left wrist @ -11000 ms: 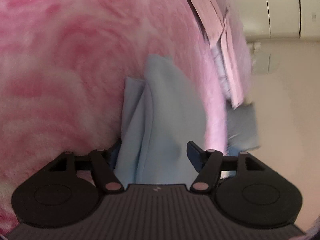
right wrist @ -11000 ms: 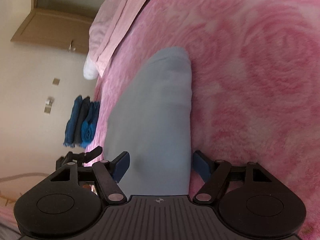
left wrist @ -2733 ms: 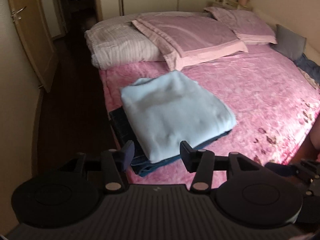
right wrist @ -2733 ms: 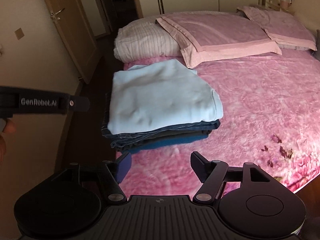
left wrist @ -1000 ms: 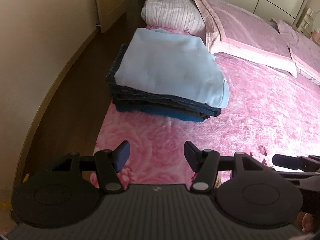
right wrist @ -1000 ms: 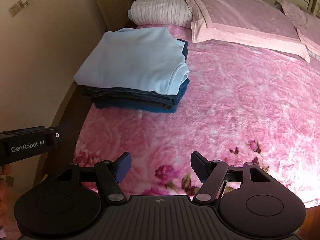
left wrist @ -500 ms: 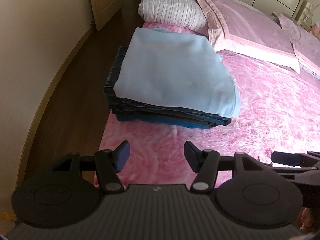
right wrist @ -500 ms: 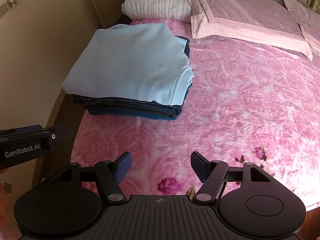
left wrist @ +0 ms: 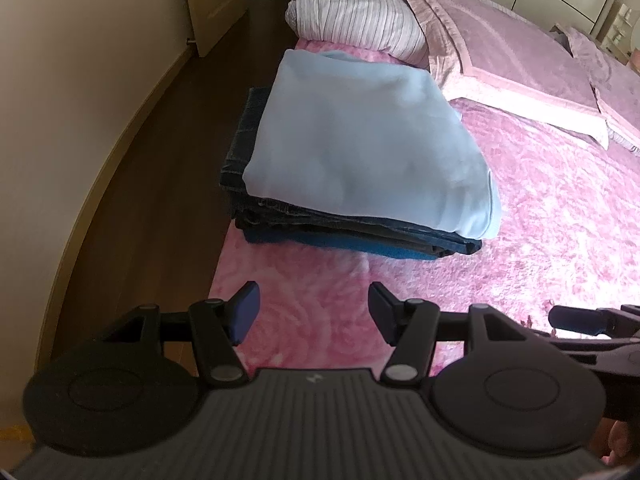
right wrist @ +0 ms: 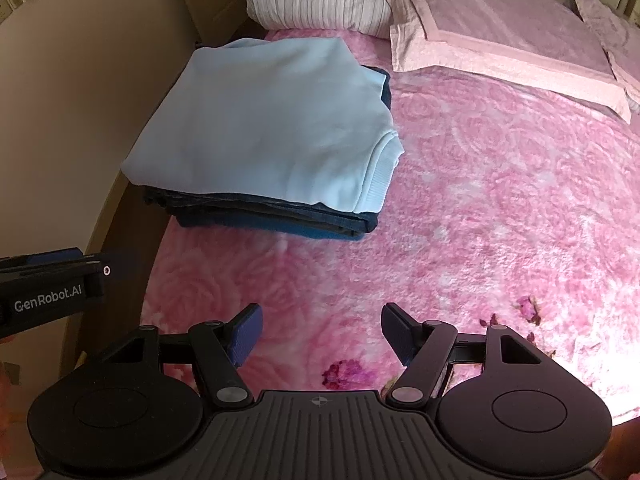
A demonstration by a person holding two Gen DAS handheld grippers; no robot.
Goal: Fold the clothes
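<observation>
Both claws hang empty over the pink bedspread (right wrist: 500, 208). Seen from its own wrist camera, the left claw (left wrist: 314, 312) has its blue pads spread wide with only blanket between them; the right claw (right wrist: 322, 332) stands equally wide apart and grips nothing. From the right wrist view, the left tool's side, marked with a brand label, pokes in at the left edge, so the two hands sit near each other at the foot of the pile.

Just ahead lies the work: a light blue sweatshirt (right wrist: 268, 124), folded into a neat rectangle, sits on top of a stack of dark jeans (left wrist: 340, 224) near the bed's left edge, close to a striped pillow (left wrist: 356, 20). Its ribbed cuff or hem shows at the near right corner. A blue layer lies at the bottom of the stack, though whether that is one garment or more I cannot tell from these angles.

My reading is that the folding and stacking of this piece is finished and the hands are free of it. No unfolded clothing appears anywhere on the visible bedspread, so the next move probably calls for either fetching another garment from outside the view or ending the job. If the pile needs squaring, the overhanging right corner of the sweatshirt would be the spot to nudge.
</observation>
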